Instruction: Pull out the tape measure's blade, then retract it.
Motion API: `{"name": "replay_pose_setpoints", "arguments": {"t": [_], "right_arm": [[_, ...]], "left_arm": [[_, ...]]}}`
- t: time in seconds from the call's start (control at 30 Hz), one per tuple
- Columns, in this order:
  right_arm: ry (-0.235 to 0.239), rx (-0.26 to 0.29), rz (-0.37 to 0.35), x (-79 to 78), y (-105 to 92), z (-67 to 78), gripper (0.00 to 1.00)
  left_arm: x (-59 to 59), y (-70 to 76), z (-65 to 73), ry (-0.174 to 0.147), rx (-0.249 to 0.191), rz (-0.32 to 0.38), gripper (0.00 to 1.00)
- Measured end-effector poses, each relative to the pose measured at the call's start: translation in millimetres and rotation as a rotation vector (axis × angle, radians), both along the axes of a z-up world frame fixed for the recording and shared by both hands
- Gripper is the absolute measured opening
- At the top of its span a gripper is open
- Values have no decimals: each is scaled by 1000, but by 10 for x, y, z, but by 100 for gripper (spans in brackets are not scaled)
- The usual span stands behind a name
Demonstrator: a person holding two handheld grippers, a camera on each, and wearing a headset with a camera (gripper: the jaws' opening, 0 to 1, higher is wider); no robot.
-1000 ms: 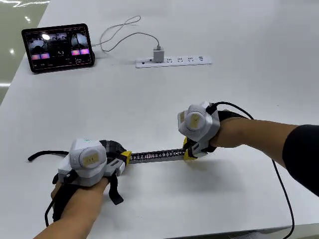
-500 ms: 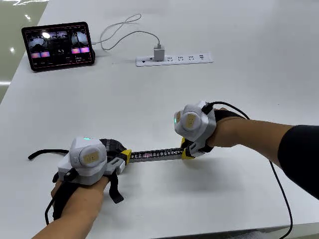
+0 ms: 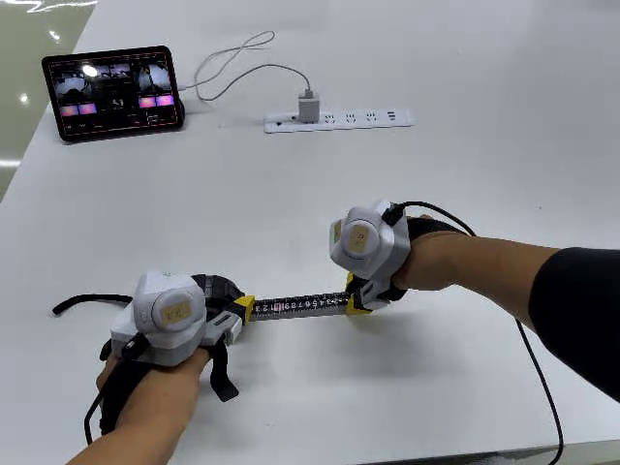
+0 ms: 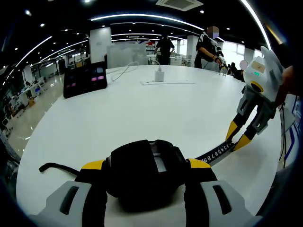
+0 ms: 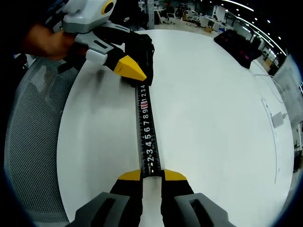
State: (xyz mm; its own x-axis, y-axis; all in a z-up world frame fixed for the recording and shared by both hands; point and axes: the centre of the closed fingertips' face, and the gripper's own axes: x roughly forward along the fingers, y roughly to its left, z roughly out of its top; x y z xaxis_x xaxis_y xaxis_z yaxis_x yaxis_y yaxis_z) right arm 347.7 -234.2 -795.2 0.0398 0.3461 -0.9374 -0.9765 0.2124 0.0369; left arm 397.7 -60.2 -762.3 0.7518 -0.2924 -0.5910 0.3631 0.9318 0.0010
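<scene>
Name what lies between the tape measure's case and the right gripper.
The drawn-out blade spans it, from case to right gripper, in the head view.

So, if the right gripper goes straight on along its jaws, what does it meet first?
Probably the tape measure's case, held in the left gripper; the blade runs straight to it.

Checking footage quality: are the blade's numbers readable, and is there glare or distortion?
Right gripper view: blade numbers sharp, table edge bowed by fisheye. Head view: numbers too small, glare on the floor. Left gripper view: ceiling lights curve.
</scene>
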Motion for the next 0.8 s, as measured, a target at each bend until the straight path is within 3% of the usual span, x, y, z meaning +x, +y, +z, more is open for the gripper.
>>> {"name": "replay_pose_setpoints", "arguments": {"t": [0.3, 0.43, 0.8], "right_arm": [[17, -9, -29, -4, 61, 17, 10], [7, -32, -5, -5, 84, 4, 10], [-1, 15, 1, 22, 150, -5, 9]], "left_arm": [[0, 2, 1, 1, -2, -1, 62], [3, 3, -2, 3, -3, -2, 62], [-1, 2, -4, 5, -5, -3, 62]]}}
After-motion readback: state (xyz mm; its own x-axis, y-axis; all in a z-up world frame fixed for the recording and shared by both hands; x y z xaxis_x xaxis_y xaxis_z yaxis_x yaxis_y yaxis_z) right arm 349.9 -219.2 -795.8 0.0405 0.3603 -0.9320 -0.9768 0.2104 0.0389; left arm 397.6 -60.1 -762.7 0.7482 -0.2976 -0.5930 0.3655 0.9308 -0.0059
